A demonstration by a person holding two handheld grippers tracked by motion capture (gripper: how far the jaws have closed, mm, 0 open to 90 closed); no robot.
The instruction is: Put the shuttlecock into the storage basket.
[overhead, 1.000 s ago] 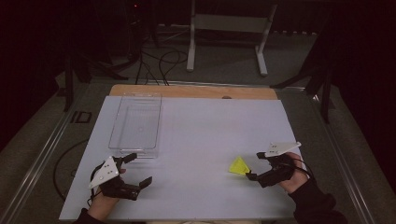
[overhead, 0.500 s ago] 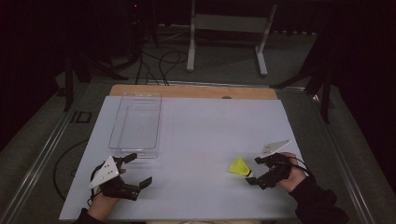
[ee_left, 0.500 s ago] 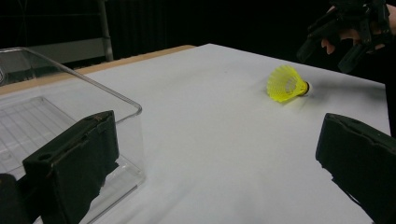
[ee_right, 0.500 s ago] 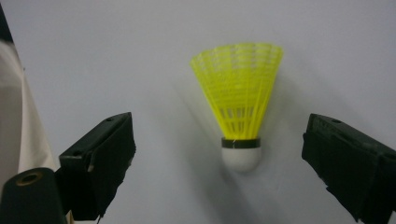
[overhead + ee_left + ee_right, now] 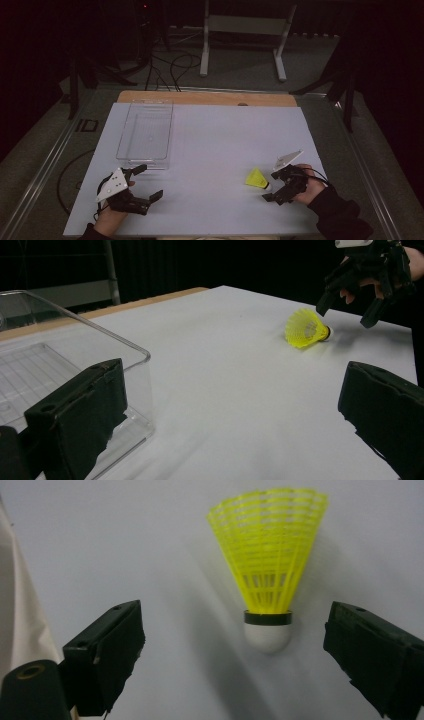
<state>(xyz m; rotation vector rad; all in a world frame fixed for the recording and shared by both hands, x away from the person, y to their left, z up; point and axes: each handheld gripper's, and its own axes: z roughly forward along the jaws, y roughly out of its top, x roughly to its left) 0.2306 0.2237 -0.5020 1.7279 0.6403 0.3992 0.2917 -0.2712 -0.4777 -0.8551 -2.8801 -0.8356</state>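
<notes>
Right gripper fingers spread wide (empty), seemingly just short of the shuttlecock.

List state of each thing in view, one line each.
shuttlecock: lying on its side on the white sheet, free, cork end toward the right tool.
clear bin: upright, empty.
left tool: open, holding nothing, near the bin's corner.
right tool: open, just short of the cork.
</notes>
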